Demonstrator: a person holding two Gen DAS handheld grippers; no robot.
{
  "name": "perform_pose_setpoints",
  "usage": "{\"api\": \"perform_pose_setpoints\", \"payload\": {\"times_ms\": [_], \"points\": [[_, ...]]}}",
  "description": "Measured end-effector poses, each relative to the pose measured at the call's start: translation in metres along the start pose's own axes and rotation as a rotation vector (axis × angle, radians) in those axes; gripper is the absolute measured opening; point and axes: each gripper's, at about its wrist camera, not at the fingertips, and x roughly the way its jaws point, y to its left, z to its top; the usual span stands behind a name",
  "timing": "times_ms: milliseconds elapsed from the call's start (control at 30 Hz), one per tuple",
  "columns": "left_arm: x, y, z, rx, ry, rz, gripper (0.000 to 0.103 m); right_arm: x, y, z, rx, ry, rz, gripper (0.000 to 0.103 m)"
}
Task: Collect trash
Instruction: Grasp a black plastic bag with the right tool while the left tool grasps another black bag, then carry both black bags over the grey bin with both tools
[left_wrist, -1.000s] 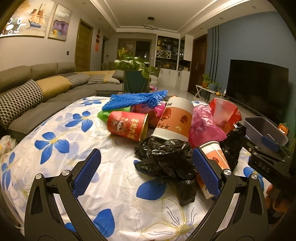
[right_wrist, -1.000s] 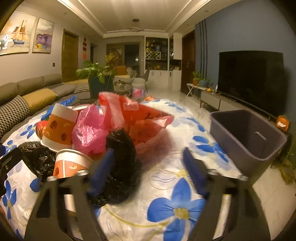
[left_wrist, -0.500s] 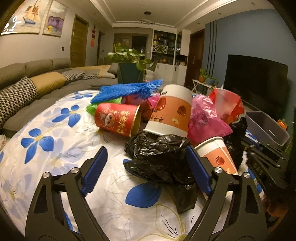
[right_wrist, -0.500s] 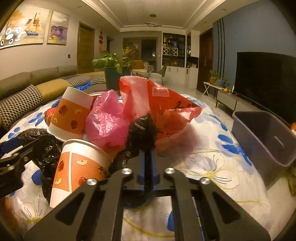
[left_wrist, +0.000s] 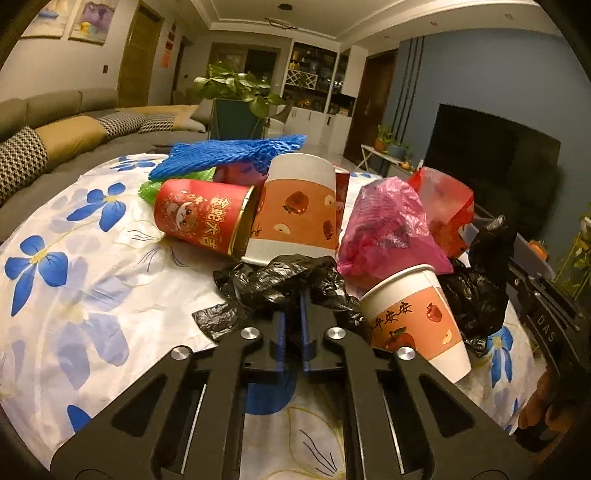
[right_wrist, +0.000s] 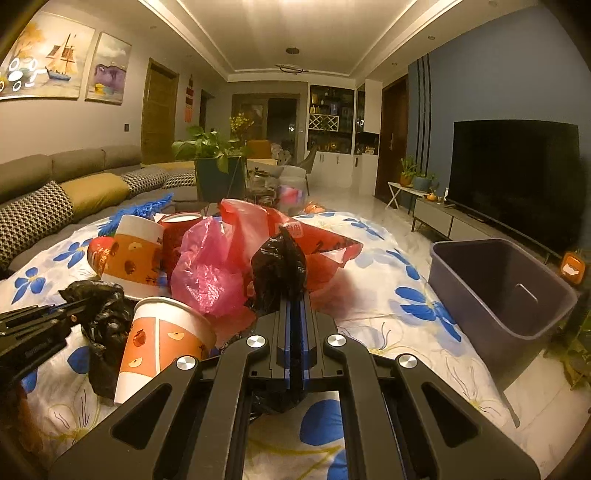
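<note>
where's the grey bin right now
In the right wrist view the grey bin sits at the right, off the floral table's edge, below the TV.

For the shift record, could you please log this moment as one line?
left gripper: shut on black bag | right gripper: shut on second black bag | grey bin: empty

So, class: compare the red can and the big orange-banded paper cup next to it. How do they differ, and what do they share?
1. The red can lies on its side; the orange-banded paper cup stands mouth-down, tilted.
2. The red can is red all over with a gold rim; the orange-banded paper cup is white with an orange fruit-print band.
3. The cup looks larger.

Both sit touching on the flowered tablecloth and carry Chinese characters.
</note>
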Motion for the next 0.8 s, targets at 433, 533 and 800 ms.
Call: {"api": "perform_pose_setpoints", "payload": {"times_ms": [433,533,800], "points": [[-0.073,0.010,0.024,-0.013,-0.155,-0.007,0.002,-0.020,-0.005,0.005,0.024,-0.033,-0.007,0.005],[-0.082,0.009,0.030,-0.008,-0.183,0.008,0.002,-0.026,-0.007,0.006,0.028,-0.043,-0.012,0.005],[-0.092,-0.008,0.040,0.021,-0.199,0.001,0.002,-0.043,-0.019,0.011,0.045,-0.070,-0.030,0.005]]}}
